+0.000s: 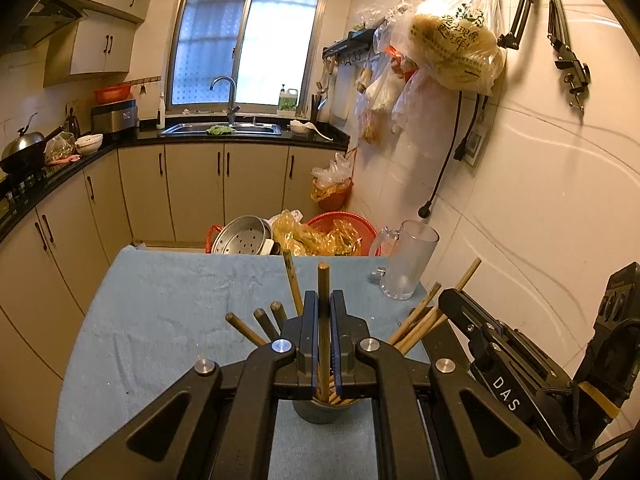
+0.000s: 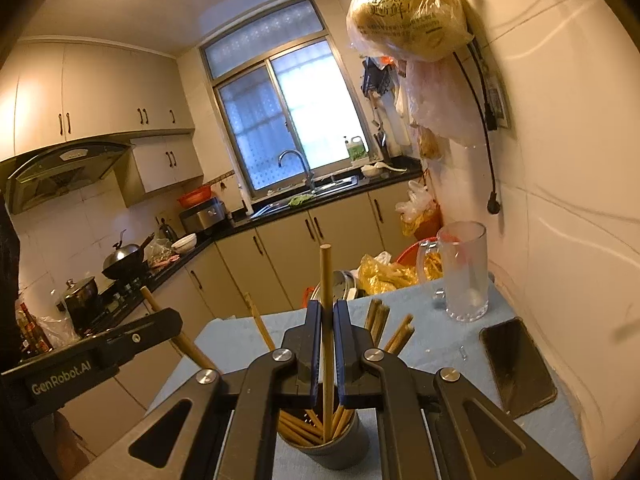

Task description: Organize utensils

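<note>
Two tools work over one grey cylindrical holder (image 2: 320, 446) that stands on the bench (image 1: 160, 320), which is covered with a pale blue, slightly wrinkled cloth. Inside the holder a bundle of round wooden chopsticks (image 2: 298, 426) leans outward in several directions. The left tool (image 1: 324, 300) has its jaws pressed together on one upright chopstick (image 1: 323, 280) whose lower end reaches down into the holder. The right tool (image 2: 327, 308) likewise pinches a single upright chopstick (image 2: 325, 268), its foot among the others in the holder.

Near the wall on the bench stands a clear glass mug (image 2: 466, 272) with a handle and a thick ribbed base; what it holds cannot be made out. Just beside it lies a dark, flat phone (image 2: 518, 366), screen up.

White lettering reads "DAS" on the right tool's black arm in the left wrist view, and "GenRobot.AI" on the left tool's arm in the right wrist view. A plastic bag (image 1: 456, 40) with green printed characters hangs from wall hooks.
</note>
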### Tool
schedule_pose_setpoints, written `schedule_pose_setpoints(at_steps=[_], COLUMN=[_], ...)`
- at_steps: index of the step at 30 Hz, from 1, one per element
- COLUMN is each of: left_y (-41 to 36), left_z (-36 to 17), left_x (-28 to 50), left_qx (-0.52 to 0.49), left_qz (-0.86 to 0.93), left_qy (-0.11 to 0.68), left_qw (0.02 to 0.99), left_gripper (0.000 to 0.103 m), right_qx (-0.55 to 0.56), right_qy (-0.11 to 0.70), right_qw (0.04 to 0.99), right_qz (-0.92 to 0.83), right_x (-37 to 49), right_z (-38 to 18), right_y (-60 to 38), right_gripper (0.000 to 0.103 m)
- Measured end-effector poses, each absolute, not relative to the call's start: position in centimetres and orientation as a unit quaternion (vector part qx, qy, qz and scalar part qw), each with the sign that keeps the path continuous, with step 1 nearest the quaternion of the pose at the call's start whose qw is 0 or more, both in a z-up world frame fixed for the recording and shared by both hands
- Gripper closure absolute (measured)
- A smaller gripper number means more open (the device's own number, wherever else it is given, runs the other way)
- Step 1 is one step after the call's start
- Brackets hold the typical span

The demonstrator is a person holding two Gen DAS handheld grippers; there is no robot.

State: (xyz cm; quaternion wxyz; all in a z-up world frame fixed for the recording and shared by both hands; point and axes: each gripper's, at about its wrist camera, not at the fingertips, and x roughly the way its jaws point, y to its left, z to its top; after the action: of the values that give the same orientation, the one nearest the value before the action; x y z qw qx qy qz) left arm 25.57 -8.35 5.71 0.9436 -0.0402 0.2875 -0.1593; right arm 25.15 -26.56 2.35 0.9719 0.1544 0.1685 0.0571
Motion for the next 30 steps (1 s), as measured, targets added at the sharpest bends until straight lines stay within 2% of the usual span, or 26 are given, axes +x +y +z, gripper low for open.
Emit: schedule_pose_setpoints(at_steps=[24,25,26,28,30], left_y=[-8.1,-8.0,-7.9,-7.7,-7.5], left_z=[3.4,3.4,3.4,3.5,3.6], left_x=[25.8,25.6,25.4,24.7,23.8], left_qx=[-0.044,-0.045,-0.046,-0.046,-0.040], left_qz=[-0.153,-0.152,-0.153,-0.152,-0.146], left_qy=[0.319,0.320,0.320,0.317,0.309], left_qw=[0.934,0.934,0.934,0.935,0.939], left_gripper=[0.096,0.094,0.092,0.073,0.063], right_qx=[0.178,0.180,0.180,0.183,0.184], right_qy=[0.223,0.222,0.220,0.215,0.213], right_qw=[0.954,0.954,0.955,0.955,0.955], right_qz=[0.091,0.091,0.090,0.090,0.092], right_x=[26.0,25.7,25.5,24.6,23.9], right_z=[-0.1,0.0,0.1,0.4,0.5], right_y=[-26.8,-26.9,-27.0,-27.2,-27.3], right_gripper=[0.092,0.091,0.086,0.082,0.079])
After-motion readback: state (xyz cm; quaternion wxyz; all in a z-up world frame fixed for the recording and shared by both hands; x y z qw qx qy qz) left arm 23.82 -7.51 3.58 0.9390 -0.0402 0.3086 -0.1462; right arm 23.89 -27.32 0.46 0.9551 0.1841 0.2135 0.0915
